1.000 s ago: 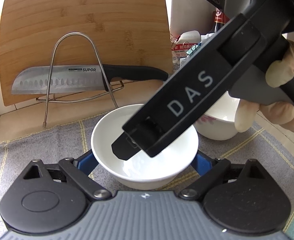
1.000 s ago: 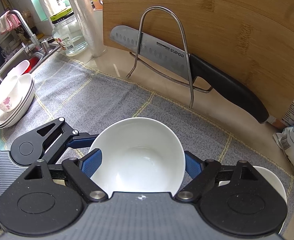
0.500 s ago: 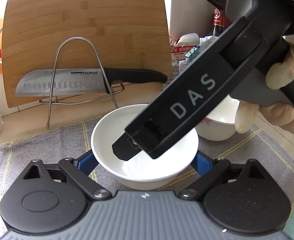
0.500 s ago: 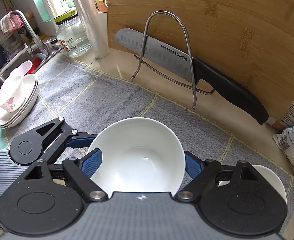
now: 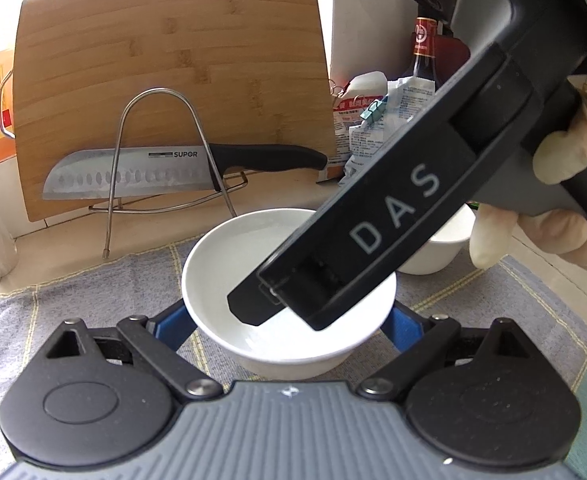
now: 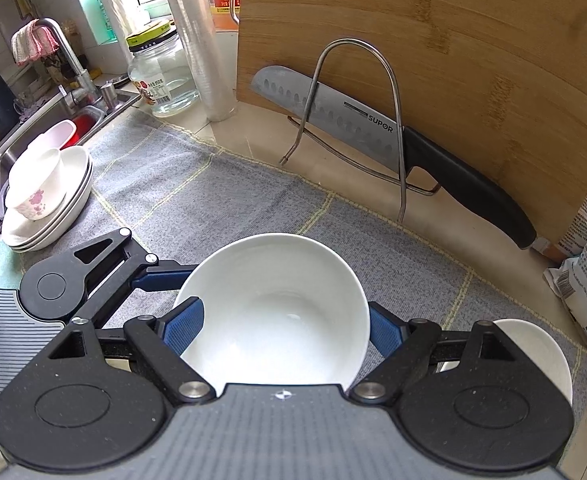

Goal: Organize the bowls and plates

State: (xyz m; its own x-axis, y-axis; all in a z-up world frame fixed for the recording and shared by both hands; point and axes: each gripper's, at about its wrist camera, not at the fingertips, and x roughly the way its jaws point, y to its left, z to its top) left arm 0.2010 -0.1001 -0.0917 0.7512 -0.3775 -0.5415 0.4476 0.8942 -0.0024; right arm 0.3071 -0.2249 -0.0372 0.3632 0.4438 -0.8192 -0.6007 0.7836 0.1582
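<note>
Left wrist view: a plain round white ceramic bowl (image 5: 253, 264) is seen between the two blue pads of the left gripper (image 5: 287, 320), on a grey woven cloth with thin yellow lines (image 5: 73, 292). Each pad is pressed against one side of the bowl's wall, so the bowl is gripped. Whether its base is resting on the cloth cannot be told, as it is hidden by the gripper body. The black right gripper (image 5: 277, 300) is held by a pale-gloved hand (image 5: 565, 184) and is slanted down over the bowl from the upper right. Its fingers are hidden in this view. A second white bowl (image 5: 445, 252) is partly covered behind it. At the back, a bamboo cutting board (image 5: 173, 60) is leaned upright, with a black-handled steel knife (image 5: 133, 174) laid across a bent wire rack (image 5: 153, 148). Right wrist view: the same white bowl is clamped between the right gripper's blue pads, both laid against its rim wall. One blue finger of the left gripper is seen touching the bowl's left side. Near the sink (image 6: 93, 116), well apart to the left, a stack of white plates (image 6: 69, 204) is seen with a small pink-flowered bowl (image 6: 37, 196) lying in it.
</note>
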